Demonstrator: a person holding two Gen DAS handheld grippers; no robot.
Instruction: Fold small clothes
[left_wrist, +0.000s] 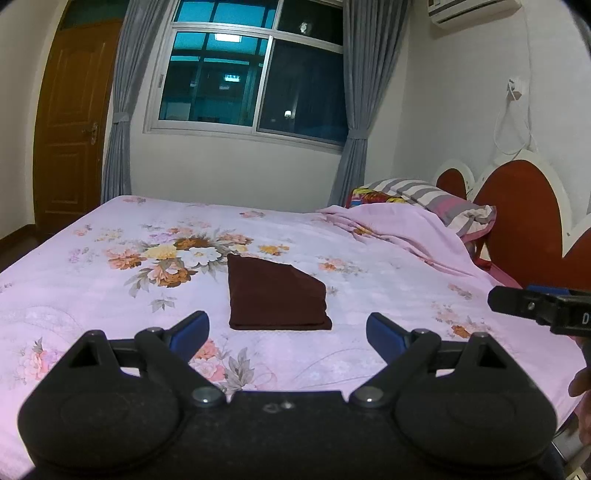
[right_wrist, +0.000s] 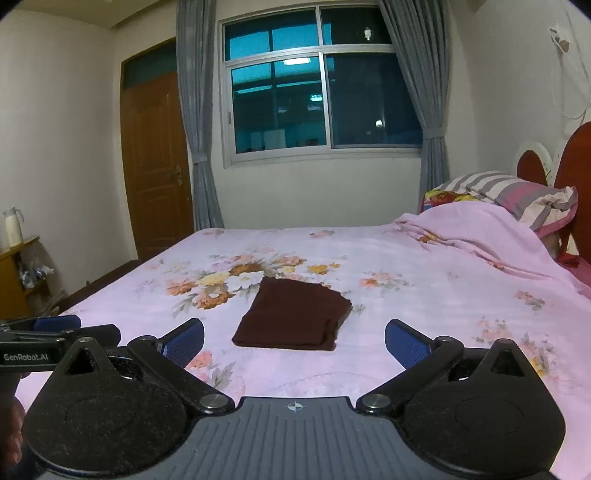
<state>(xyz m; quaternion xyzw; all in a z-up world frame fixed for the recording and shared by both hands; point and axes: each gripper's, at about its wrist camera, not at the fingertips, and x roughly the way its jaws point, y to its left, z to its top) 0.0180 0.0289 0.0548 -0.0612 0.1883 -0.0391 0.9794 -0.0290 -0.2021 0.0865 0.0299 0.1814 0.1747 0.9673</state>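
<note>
Dark maroon cloth, a small garment folded into a thick, layered packet (left_wrist: 275, 295), lies flat on the pink floral bedspread (left_wrist: 92, 295) at the centre of the left wrist view, just below the big flower print. In the right wrist view the same packet sits in the middle of the frame, a little left of centre, its stacked edges showing along the near and right sides.

My left claw (left_wrist: 288, 328) is released, its blue-padded fingers (left_wrist: 190, 328) spread wide at the bottom of the frame with nothing between them. My right claw (right_wrist: 294, 341) is released as well, jaws wide apart and empty, hovering short of the cloth; in the left wrist view part of it pokes in at the right edge. Neither claw touches the garment.

I judge the folding of this piece to be essentially finished: it is compact and roughly rectangular, though one far corner looks slanted in the left view, so the last fold may not be perfectly square. I see no other loose garment on the bed, only the rumpled pink quilt (right_wrist: 480, 236) and the striped pillow (right_wrist: 517, 192) at the upper right, so what is left seems at most a small tidy or moving the packet aside
</note>
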